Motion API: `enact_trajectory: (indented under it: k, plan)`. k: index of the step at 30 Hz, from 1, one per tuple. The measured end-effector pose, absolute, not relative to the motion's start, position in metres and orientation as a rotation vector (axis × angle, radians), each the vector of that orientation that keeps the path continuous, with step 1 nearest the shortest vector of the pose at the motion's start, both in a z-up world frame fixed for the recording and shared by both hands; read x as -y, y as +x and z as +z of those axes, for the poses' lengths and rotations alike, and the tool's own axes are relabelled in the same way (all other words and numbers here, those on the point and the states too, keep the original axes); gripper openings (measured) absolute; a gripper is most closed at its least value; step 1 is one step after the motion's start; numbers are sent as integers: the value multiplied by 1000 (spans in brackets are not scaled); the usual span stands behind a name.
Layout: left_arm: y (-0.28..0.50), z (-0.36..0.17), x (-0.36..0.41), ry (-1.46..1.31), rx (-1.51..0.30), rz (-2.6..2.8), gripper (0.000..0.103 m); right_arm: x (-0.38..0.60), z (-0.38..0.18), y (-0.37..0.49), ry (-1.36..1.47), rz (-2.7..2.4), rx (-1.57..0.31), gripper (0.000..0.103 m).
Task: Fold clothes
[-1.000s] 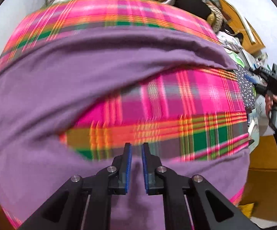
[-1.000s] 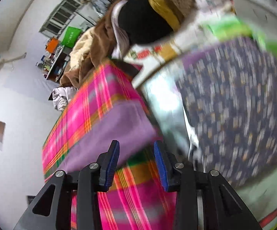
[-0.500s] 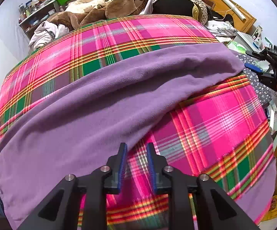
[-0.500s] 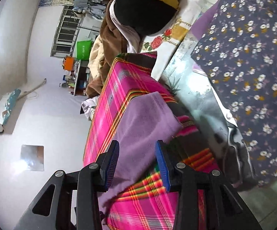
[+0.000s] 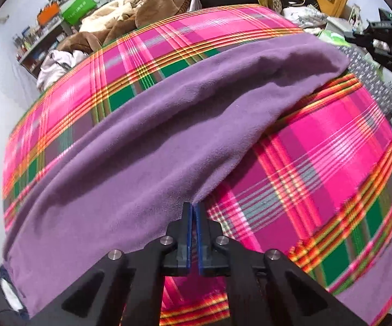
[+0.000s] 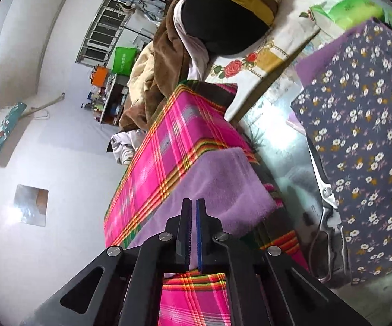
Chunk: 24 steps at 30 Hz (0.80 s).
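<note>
A purple fleece cloth lies in a diagonal band across a pink plaid blanket. My left gripper is shut, its tips at the cloth's lower edge; whether cloth is pinched is unclear. In the right wrist view the purple cloth lies on the plaid blanket, and my right gripper is shut, its tips over the cloth's near end. The right gripper also shows in the left wrist view at the far right.
A pile of brown, cream and black clothes lies behind the blanket. A navy floral cloth and metal shears lie to the right. Shelves stand by the far wall.
Both grippers closed from open. The left gripper moved to the purple cloth's lower edge. The right gripper moved over the cloth's near end.
</note>
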State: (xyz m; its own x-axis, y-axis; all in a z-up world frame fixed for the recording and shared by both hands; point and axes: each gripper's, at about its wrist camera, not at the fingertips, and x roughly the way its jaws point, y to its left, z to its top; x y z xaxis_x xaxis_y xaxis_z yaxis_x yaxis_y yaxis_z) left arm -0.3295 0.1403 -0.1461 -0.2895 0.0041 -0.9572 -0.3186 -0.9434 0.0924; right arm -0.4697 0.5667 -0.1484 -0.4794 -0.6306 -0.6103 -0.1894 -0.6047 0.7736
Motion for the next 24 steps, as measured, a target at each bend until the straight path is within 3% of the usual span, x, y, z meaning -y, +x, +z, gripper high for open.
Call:
enact_trajectory:
  k: [5,6,9,12,17,18,19,20,24]
  plan:
    - [-322,-121,-129,-1675,-306,2336,2,-576,-144,-462,1375,-2167,1252,5]
    - [-321,-117,-127,-1669,-287,2337,2,-580,-150,-458,1385,-2152,1299,9]
    - [-317,-108,-122,-1651,-245,2338,2,-592,-174,-442,1433,-2107,1463,42]
    - [-314,-106,-119,-1646,-227,2329,2,-595,-199,-434,1474,-2005,1608,42]
    - [-314,-110,-124,-1662,-232,2317,2,-586,-212,-450,1472,-1937,1634,42]
    - [-314,-110,-124,-1665,-232,2315,2,-585,-213,-453,1473,-1937,1633,35]
    - [-314,-110,-124,-1667,-231,2314,2,-586,-209,-454,1467,-1962,1615,11]
    - [-314,-110,-124,-1667,-231,2311,2,-587,-205,-455,1460,-1987,1597,4]
    - [-308,-109,-126,-1668,-222,2287,2,-591,-185,-451,1409,-2075,1510,3]
